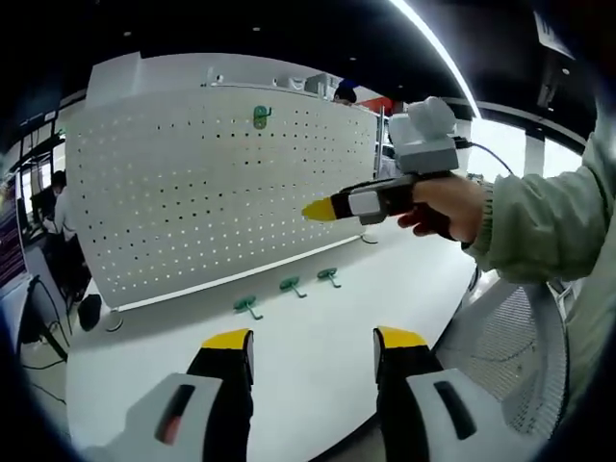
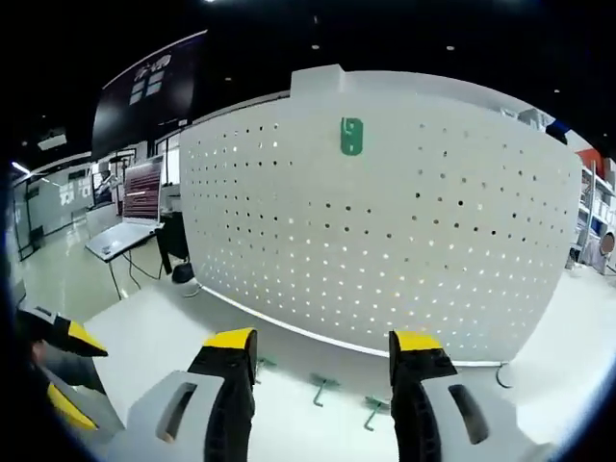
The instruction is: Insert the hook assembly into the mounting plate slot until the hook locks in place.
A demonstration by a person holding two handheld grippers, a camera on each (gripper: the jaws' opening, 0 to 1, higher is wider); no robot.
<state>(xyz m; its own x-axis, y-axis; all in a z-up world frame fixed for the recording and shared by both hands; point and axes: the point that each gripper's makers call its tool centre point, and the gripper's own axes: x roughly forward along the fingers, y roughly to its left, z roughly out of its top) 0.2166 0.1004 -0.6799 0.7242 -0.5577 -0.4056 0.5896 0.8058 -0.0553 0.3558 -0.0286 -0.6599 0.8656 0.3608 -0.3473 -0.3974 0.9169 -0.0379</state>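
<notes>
Left tongs [image 1: 313, 351] agape over table [image 1: 318, 385], hooks [image 1: 289, 286] by pegboard [image 1: 212, 183] foot.

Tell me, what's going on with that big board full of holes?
A person holds a gripper in each hand at a white table. One green hook already hangs high on the pegboard. Three more hooks lie on the table below it, untouched. The left gripper is open and empty, low over the table. The right gripper, also open and empty, is held up near the board, in a hand.
</notes>
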